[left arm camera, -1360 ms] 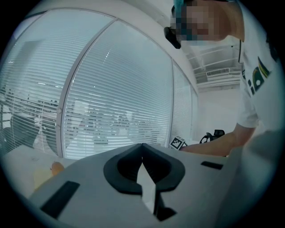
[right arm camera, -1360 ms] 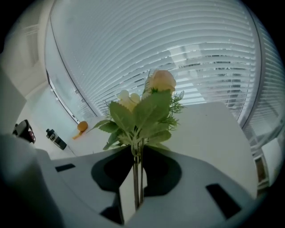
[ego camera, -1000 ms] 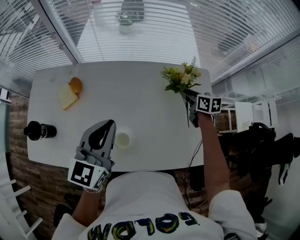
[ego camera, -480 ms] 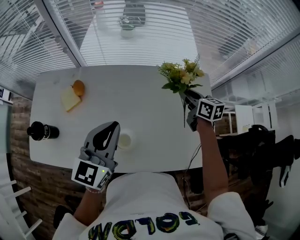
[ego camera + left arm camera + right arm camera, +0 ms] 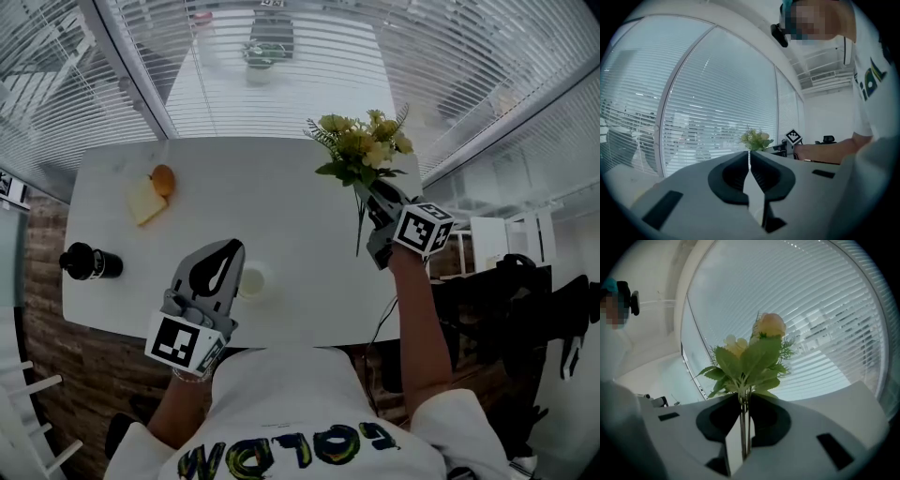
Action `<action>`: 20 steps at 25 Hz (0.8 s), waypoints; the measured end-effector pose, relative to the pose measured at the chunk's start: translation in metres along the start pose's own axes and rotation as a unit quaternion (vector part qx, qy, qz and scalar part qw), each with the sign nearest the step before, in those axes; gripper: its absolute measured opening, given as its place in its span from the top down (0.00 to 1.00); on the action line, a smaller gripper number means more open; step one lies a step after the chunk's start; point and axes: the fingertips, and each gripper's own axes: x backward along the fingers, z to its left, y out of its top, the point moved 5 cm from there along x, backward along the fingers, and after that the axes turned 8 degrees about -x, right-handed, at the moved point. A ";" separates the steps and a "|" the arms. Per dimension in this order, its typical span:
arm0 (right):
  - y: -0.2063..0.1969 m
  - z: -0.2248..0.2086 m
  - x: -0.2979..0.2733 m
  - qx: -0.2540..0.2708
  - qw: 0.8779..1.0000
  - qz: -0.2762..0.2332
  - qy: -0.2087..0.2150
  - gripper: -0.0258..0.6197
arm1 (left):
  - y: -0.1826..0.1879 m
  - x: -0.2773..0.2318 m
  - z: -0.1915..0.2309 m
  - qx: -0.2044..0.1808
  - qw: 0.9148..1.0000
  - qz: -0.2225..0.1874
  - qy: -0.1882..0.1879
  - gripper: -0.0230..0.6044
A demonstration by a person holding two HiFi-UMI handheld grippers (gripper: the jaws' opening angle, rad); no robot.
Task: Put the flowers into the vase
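Now the right tool (image 5: 372,199) grips the flowers (image 5: 361,145) by their stems at upper right, above the bench (image 5: 281,197); the left tool (image 5: 223,253), closed and empty, is just beside the white vase (image 5: 249,281).

- White rectangular table (image 5: 300,234) with rounded corners.
- Black cylindrical bottle (image 5: 89,262) lying at its left edge.
- Round orange fruit (image 5: 163,178) touching a pale yellow slice (image 5: 145,202).
- Small pale round vessel (image 5: 250,281) near the front edge.

On the white tabletop (image 5: 281,202), a black bottle (image 5: 89,263) sits at the left edge; farther off, a pale slice (image 5: 145,202) touches an orange round thing (image 5: 163,178) (fruit or bun, unclear).
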 end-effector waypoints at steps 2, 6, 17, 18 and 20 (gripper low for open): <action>0.004 0.009 0.002 -0.001 1.000 -0.011 0.011 0.85 | 0.002 -0.001 -0.001 -0.002 1.000 -0.003 0.000 0.93; 0.009 0.030 0.005 -0.003 0.999 -0.030 0.038 0.85 | 0.007 -0.001 -0.005 -0.005 1.000 -0.009 -0.001 0.92; 0.015 0.082 0.005 0.003 0.994 -0.060 0.095 0.86 | 0.016 -0.002 -0.004 -0.008 1.000 -0.023 0.002 0.92; 0.015 0.088 0.004 0.004 0.993 -0.063 0.101 0.86 | 0.018 -0.002 -0.003 -0.009 1.000 -0.026 0.002 0.92; 0.018 0.102 0.005 0.007 0.991 -0.069 0.112 0.85 | 0.024 -0.001 -0.002 -0.012 0.999 -0.032 0.002 0.92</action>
